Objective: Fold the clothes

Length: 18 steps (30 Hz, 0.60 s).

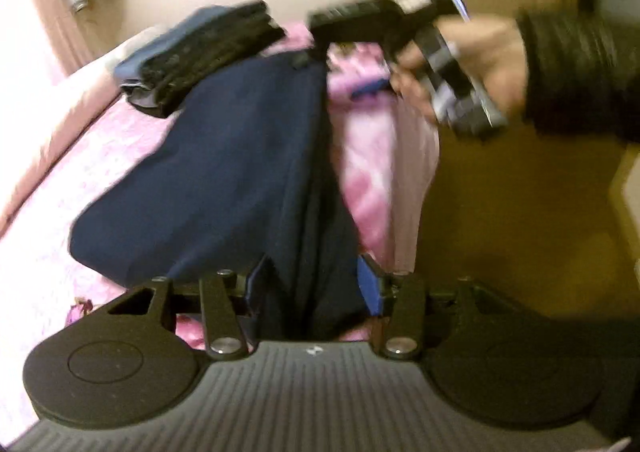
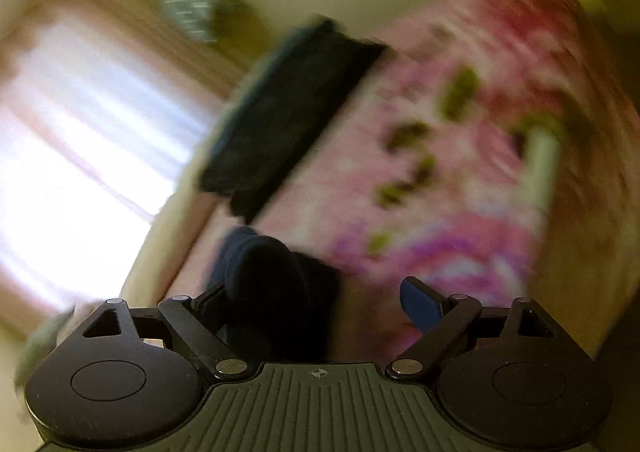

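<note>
A navy garment (image 1: 224, 172) lies across the pink bedspread (image 1: 80, 180), and one bunched end of it rises into my left gripper (image 1: 313, 284). The cloth fills the gap between both blue pads, so that gripper is shut on it. My right gripper (image 1: 320, 26) hovers over the garment's far end, held by a hand (image 1: 480, 64) in a black sleeve. In the blurred right wrist view my right gripper (image 2: 316, 292) stands wide open. A dark lump of navy garment (image 2: 272, 284) covers its left finger, and the right blue pad (image 2: 420, 304) is bare.
A stack of folded dark clothes (image 1: 200, 56) sits at the bed's far edge, also seen as folded clothes (image 2: 280, 120). The bedspread (image 2: 440, 172) is pink and flowered. A bright curtained window (image 2: 60, 132) is to the left. Yellow-brown floor (image 1: 520, 212) borders the bed's right side.
</note>
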Motion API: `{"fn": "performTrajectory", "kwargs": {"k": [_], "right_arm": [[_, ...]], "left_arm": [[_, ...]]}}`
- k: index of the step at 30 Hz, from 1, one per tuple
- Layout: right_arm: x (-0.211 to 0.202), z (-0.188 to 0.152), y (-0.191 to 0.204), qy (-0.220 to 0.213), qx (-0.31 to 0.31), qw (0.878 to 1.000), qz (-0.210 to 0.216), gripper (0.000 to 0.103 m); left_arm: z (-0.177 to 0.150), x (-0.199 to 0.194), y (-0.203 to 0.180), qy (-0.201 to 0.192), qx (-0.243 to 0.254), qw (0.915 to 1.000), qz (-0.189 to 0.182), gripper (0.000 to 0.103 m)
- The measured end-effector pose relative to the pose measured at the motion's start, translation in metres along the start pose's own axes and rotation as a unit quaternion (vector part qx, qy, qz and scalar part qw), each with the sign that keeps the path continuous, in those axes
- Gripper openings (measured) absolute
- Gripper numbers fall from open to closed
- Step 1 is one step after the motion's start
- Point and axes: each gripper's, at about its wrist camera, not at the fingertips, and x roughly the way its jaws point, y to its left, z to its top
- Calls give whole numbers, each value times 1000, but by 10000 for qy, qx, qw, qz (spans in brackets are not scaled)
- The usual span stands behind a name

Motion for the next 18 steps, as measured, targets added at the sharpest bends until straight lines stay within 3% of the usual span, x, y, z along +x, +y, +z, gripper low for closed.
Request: {"fn": "performTrajectory", "kwargs": {"k": [2, 7, 9, 12, 16, 18], "right_arm": [[-1, 1, 0, 35, -274, 9996, -1, 83], [-9, 5, 4, 128, -626, 9979, -136, 83], [-14, 4, 7, 111, -776, 9967, -198, 83], [-23, 0, 10, 147, -863, 9961, -63, 83], [-46, -16, 21, 161, -1239, 9919, 213, 83], [-54, -27, 27, 297, -1330, 9898, 404, 83]], "left_arm": [[-2, 3, -11, 51, 205, 9997, 109, 55], [-3, -3, -19, -46, 349, 9994, 51, 55], [-3, -9, -22, -74, 403, 9991, -141, 42], [-9, -18, -36, -48, 700, 9973, -237, 39], [-15, -29, -27, -261, 396, 9987, 185, 40], [-16, -29, -11, -287, 90, 9985, 455, 46]]}}
